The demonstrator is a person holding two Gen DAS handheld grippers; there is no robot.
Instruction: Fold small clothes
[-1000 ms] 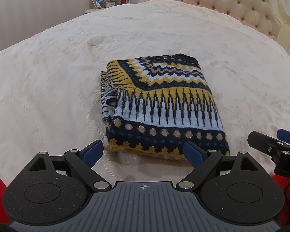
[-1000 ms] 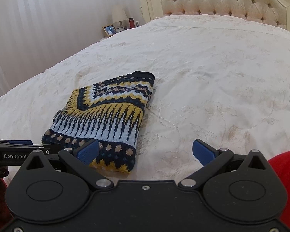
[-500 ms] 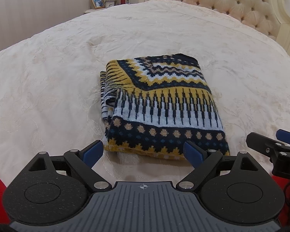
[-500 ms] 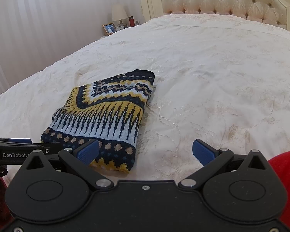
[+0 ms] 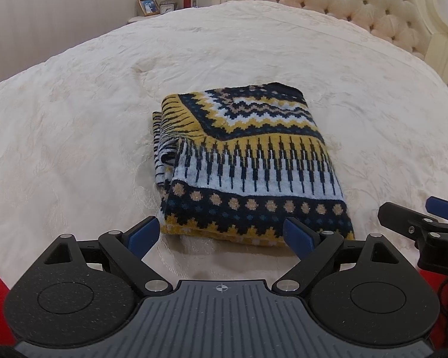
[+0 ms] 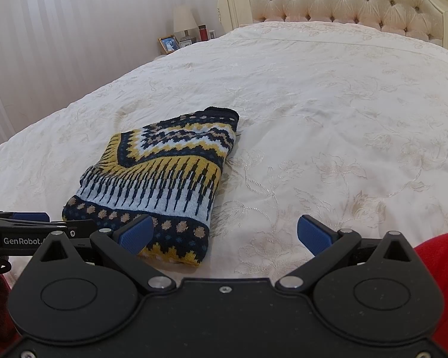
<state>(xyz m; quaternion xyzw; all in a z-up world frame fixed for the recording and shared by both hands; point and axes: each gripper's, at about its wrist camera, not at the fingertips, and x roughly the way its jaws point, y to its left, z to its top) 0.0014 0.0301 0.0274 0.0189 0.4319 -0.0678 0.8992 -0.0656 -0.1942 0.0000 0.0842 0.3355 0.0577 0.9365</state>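
On the cream embroidered bedspread (image 5: 74, 125), which fills both wrist views up to the tufted headboard (image 6: 343, 3), lies the folded knitted sweater (image 5: 254, 161), patterned in navy, mustard and pale blue bands. It rests flat toward the near edge of the bed, its dotted hem facing me. My left gripper (image 5: 221, 234) hovers just short of that hem, jaws spread wide with nothing between the blue pads. My right gripper (image 6: 225, 234) stands beside the sweater's right corner, likewise wide open and empty; its left pad overlaps the hem in view, though I cannot tell whether it touches. On the far nightstand stand a lamp (image 6: 184, 21), a framed photograph (image 6: 168, 44) and a small red bottle (image 6: 203, 32).
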